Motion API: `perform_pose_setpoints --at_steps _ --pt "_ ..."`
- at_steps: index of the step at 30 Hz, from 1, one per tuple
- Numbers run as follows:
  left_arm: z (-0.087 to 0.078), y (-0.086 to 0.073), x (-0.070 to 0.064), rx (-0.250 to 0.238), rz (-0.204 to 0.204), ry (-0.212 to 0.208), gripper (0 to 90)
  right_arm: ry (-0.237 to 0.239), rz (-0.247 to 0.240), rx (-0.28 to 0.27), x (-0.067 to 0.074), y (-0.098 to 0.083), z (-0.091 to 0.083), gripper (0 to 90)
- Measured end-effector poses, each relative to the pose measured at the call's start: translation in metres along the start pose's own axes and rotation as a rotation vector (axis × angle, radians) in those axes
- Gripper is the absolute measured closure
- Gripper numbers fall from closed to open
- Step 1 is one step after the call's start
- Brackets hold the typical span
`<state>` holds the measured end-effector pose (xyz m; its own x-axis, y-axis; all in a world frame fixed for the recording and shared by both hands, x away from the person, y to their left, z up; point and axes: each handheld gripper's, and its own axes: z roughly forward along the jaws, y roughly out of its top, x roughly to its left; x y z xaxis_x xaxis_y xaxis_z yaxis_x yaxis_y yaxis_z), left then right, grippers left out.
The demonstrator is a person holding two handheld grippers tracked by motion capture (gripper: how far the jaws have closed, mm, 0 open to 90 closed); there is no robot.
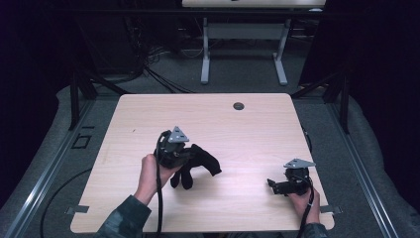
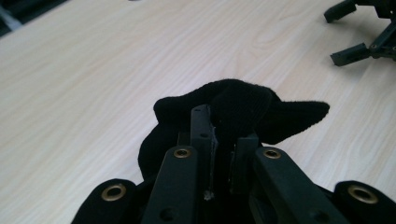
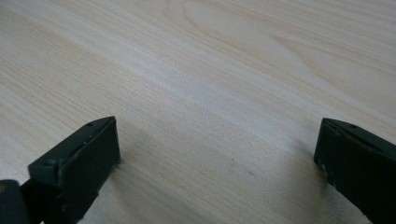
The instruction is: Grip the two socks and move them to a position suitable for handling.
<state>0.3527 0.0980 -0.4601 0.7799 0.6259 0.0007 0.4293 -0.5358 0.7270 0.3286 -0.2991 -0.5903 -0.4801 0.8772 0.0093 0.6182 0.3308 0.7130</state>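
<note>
A black knitted glove (image 1: 198, 165) hangs from my left gripper (image 1: 190, 157) near the middle of the light wooden table (image 1: 208, 114), its fingers drooping onto the wood. In the left gripper view the jaws are shut on a fold of the glove (image 2: 243, 105), my left gripper (image 2: 223, 140) pinching it between the pads. My right gripper (image 1: 271, 186) rests low at the table's front right, held by a hand. In the right gripper view my right gripper (image 3: 215, 154) stands open, its jaws wide apart over bare wood.
A round cable port (image 1: 238, 106) sits near the table's far edge. Beyond the table are cables on the floor and a white desk frame (image 1: 242, 54). The other gripper's jaws (image 2: 359, 37) show at the top right of the left gripper view.
</note>
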Motion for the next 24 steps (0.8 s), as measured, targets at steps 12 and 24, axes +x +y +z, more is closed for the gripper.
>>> perform_pose_setpoints --at_steps 12,24 --pt "0.071 -0.013 -0.021 0.099 0.005 -0.082 83.0 0.000 0.000 0.000 0.000 0.000 0.000 0.0" --pt "0.105 -0.011 -0.020 0.121 0.002 -0.116 62.8 0.000 0.000 0.000 0.000 0.000 0.000 0.0"
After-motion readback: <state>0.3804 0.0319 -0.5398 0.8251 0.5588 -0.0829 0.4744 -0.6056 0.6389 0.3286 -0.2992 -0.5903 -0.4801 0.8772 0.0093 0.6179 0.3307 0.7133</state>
